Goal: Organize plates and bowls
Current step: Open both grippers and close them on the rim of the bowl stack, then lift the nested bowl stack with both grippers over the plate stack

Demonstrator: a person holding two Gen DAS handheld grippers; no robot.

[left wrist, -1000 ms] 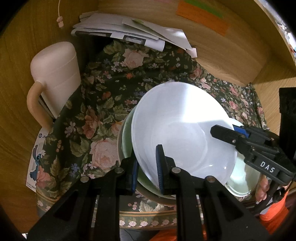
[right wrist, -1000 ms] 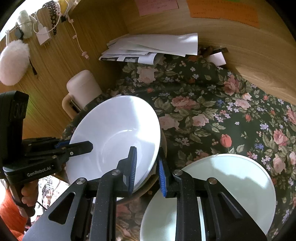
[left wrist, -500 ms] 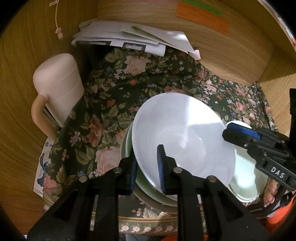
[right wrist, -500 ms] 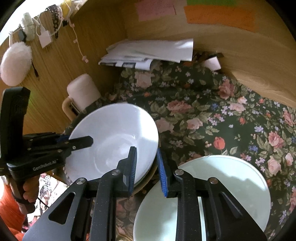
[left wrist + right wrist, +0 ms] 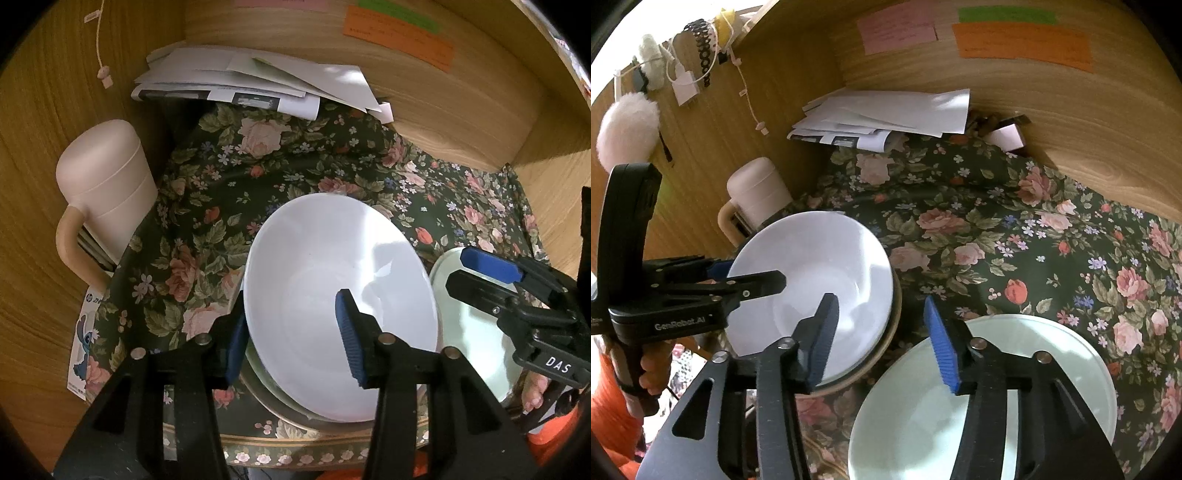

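A white bowl [image 5: 332, 277] rests level on a pale green dish and a brown-rimmed plate [image 5: 275, 410] at the near edge of the floral cloth [image 5: 207, 206]. My left gripper [image 5: 291, 339] straddles the bowl's near rim; its jaws are opening and the pads stand off the rim. In the right wrist view my right gripper [image 5: 881, 339] spans the right rim of the white bowl [image 5: 812, 273], jaws also opening, not pressing. A second pale green plate [image 5: 1027, 369] lies to the right, under the right finger. Each gripper shows in the other's view: right gripper [image 5: 458, 269], left gripper [image 5: 753, 275].
A pink lidded jug [image 5: 107, 199] stands against the left wooden wall. A pile of papers [image 5: 258, 85] fills the back corner. A cartoon sticker card [image 5: 83, 343] lies at the cloth's left edge. Wooden walls close in left, back and right. A hand [image 5: 652, 373] holds the left gripper's handle.
Both grippers' jaws were shut on the white bowl's rim and now stand apart. The bowl went from tilted and lifted to lying level on the stack.
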